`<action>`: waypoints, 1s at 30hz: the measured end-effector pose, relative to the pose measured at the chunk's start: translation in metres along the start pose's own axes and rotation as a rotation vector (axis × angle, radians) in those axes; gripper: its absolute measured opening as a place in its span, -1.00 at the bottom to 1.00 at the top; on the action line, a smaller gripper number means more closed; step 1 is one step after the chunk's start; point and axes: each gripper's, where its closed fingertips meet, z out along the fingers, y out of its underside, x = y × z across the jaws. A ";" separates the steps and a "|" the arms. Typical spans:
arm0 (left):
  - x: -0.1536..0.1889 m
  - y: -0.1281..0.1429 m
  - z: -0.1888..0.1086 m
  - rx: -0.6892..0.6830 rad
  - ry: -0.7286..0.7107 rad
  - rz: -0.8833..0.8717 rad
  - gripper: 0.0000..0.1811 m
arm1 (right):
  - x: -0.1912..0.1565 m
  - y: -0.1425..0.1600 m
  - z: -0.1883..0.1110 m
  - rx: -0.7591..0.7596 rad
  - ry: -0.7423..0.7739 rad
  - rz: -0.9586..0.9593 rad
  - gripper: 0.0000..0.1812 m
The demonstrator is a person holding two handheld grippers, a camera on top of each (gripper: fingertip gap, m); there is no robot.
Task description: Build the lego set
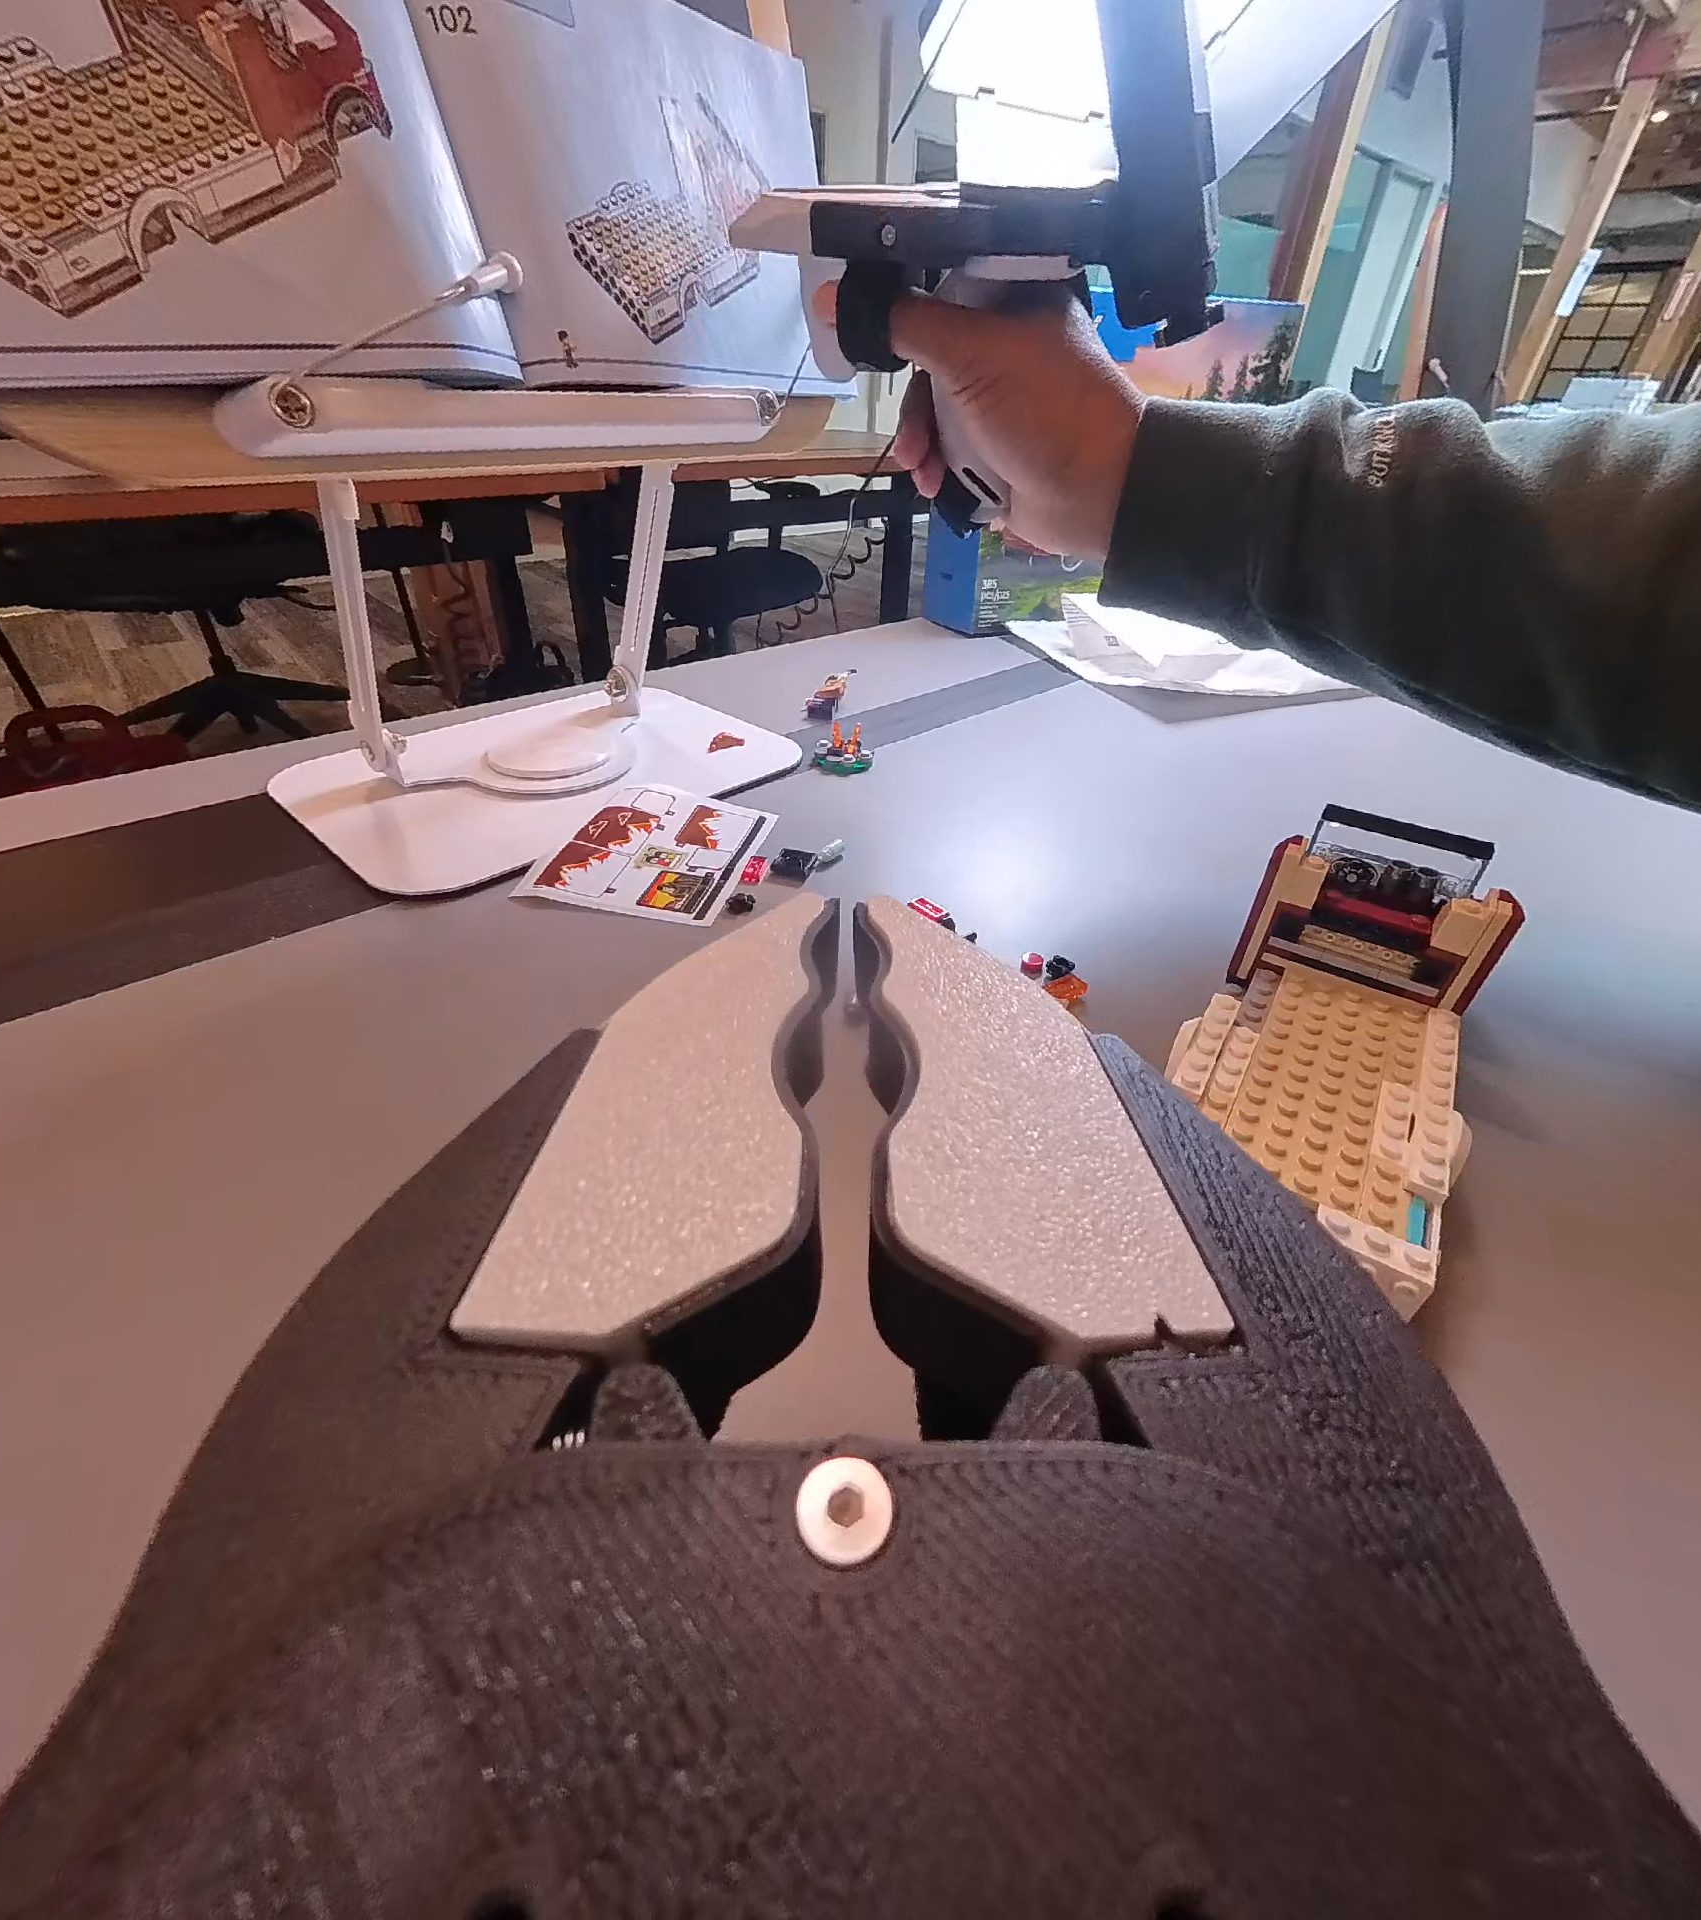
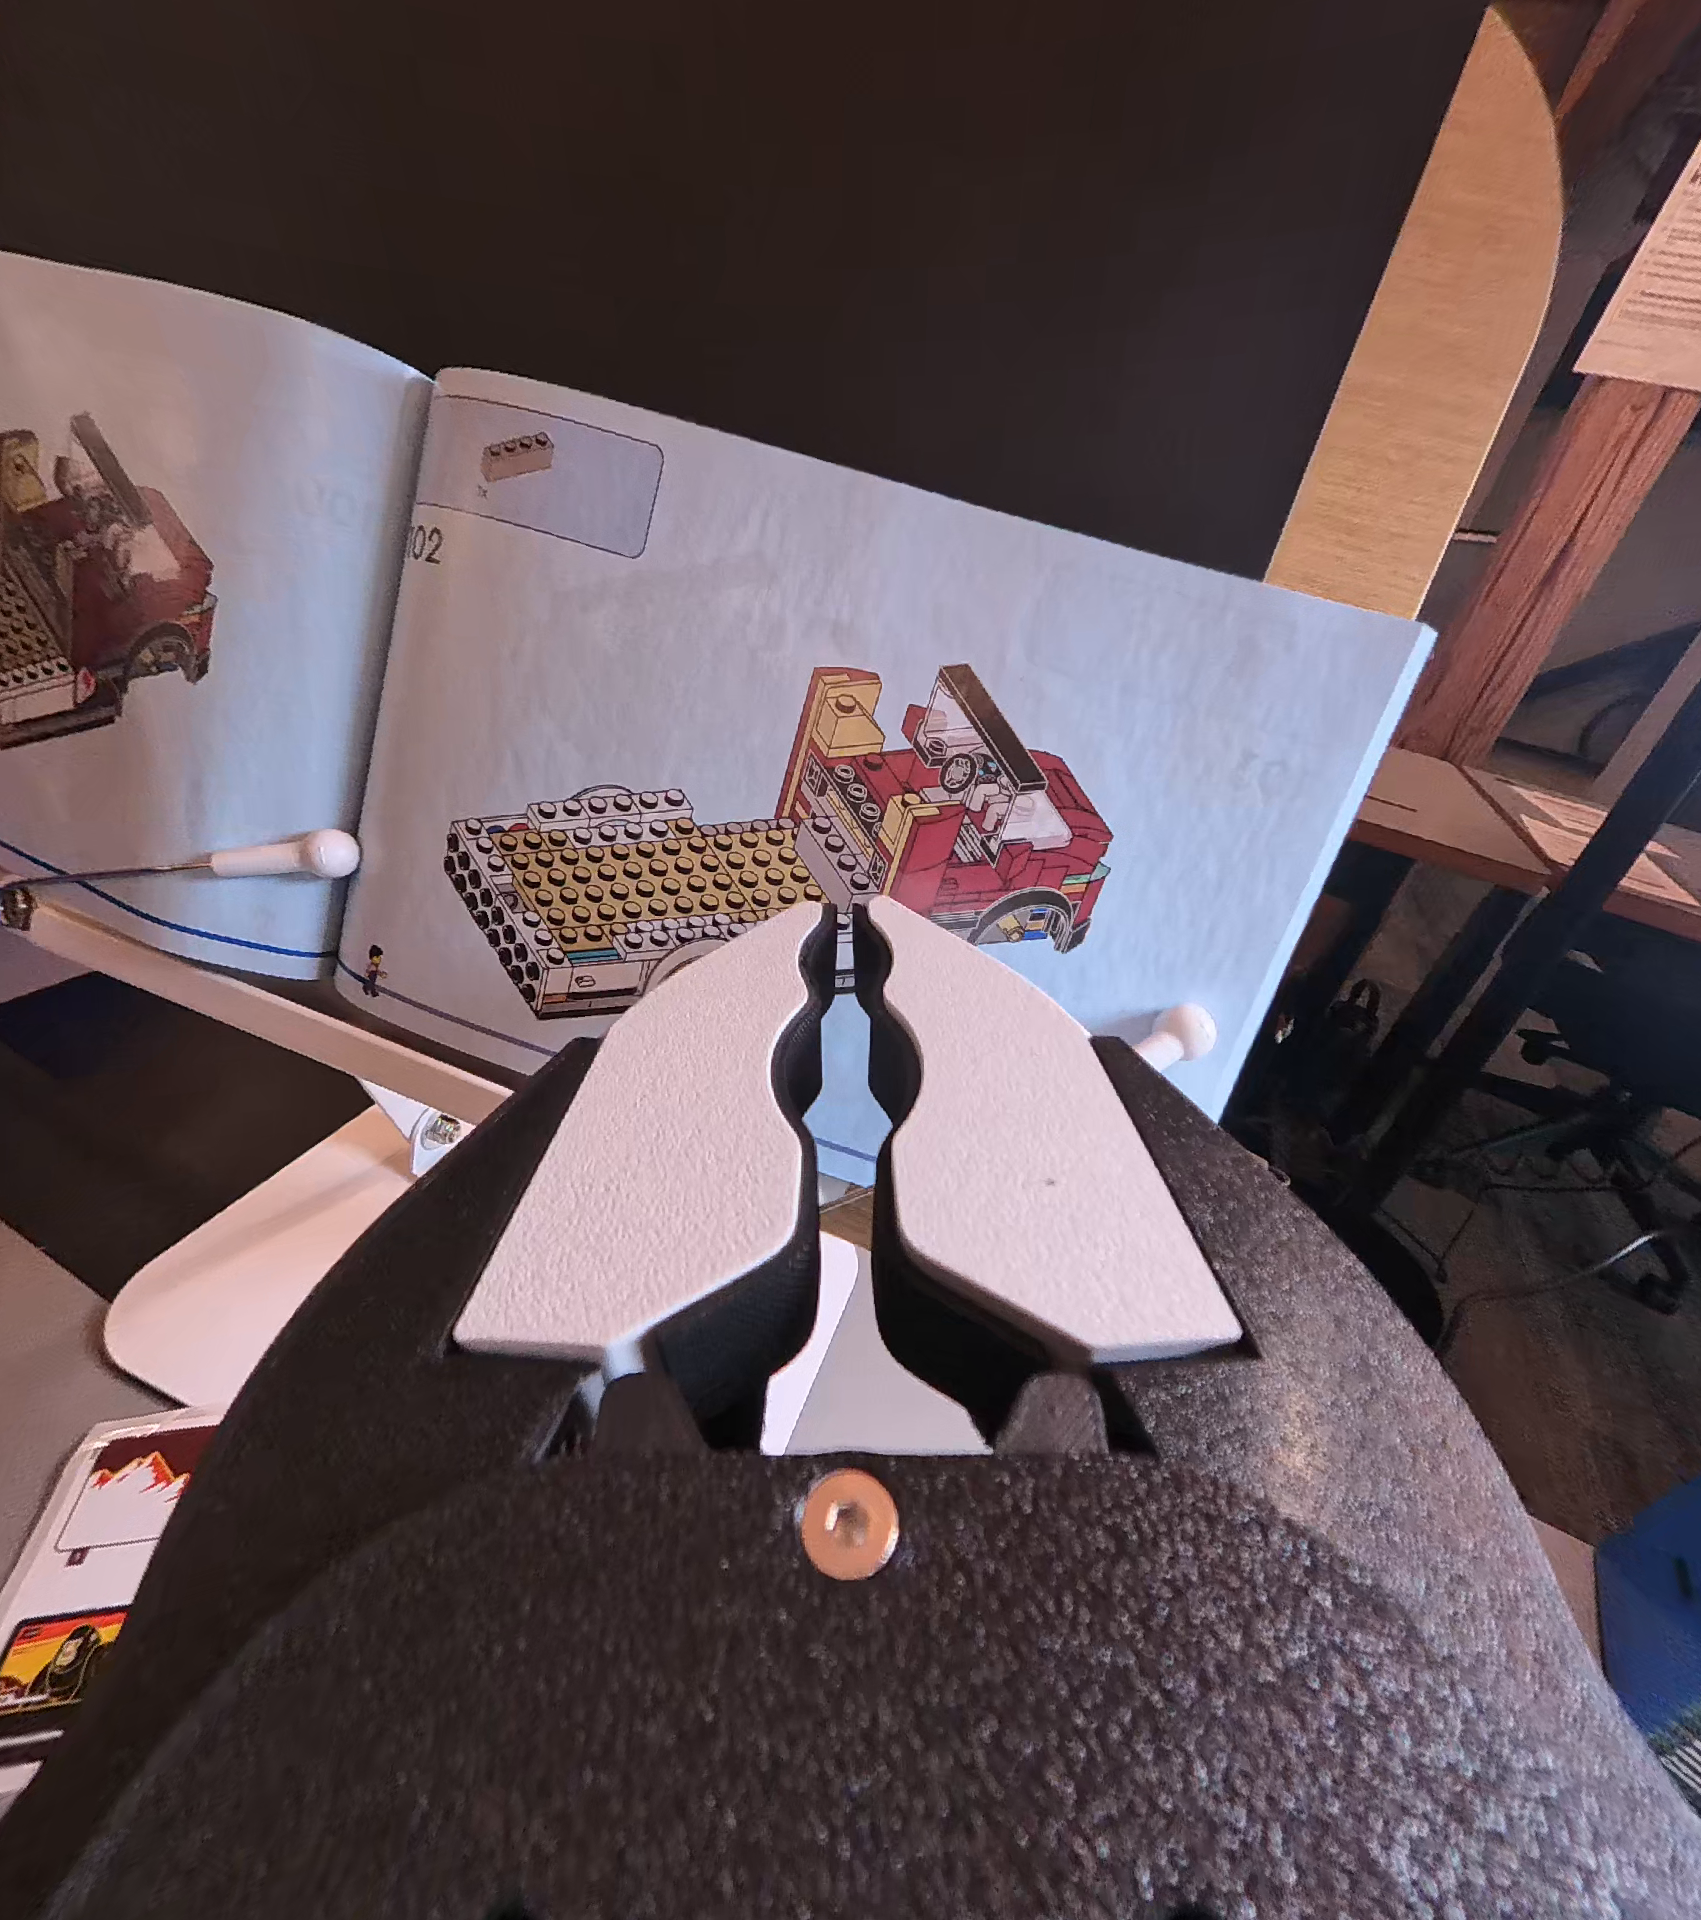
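**Both grippers empty; manual under review before next brick**

Left gripper (image 1: 846, 909): jaws clenched, tips almost touching, nothing between them. It hangs low over the grey table (image 1: 202, 1195).

Truck build (image 1: 1345, 1060): lies at the left gripper's 2 o'clock, near but apart. Tan studded bed toward the camera, dark red cab with windscreen frame at the far end. Partly assembled.

Loose parts (image 1: 1054, 971): small red, black and orange pieces sit just beyond the left fingertips, between 12 and 1 o'clock. A sticker sheet (image 1: 648, 852) lies at 11 o'clock, touching the white stand base (image 1: 513, 790).

Right gripper (image 2: 846, 914): raised off the table, jaws drawn together with a sliver of gap, holding nothing. It faces the open instruction booklet (image 2: 929, 675) propped on the stand; the left view shows the hand (image 1: 1022, 416) carrying it at 1 o'clock, high.

Assessment: the step in hand appears to be reading the page, which calls out a single long tan brick.

Recommendation: confirm the brick's stud count and seat against the drawing first. No such brick is discernible among the loose parts; locate it elsewhere. Grip it across the long sides, align studs squarely, and brace the truck with the left gripper while pressing down.
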 end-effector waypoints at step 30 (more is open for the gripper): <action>0.040 -0.084 -0.040 0.189 0.020 0.074 -0.97 | -0.070 0.072 -0.302 -0.167 -0.330 0.106 -0.65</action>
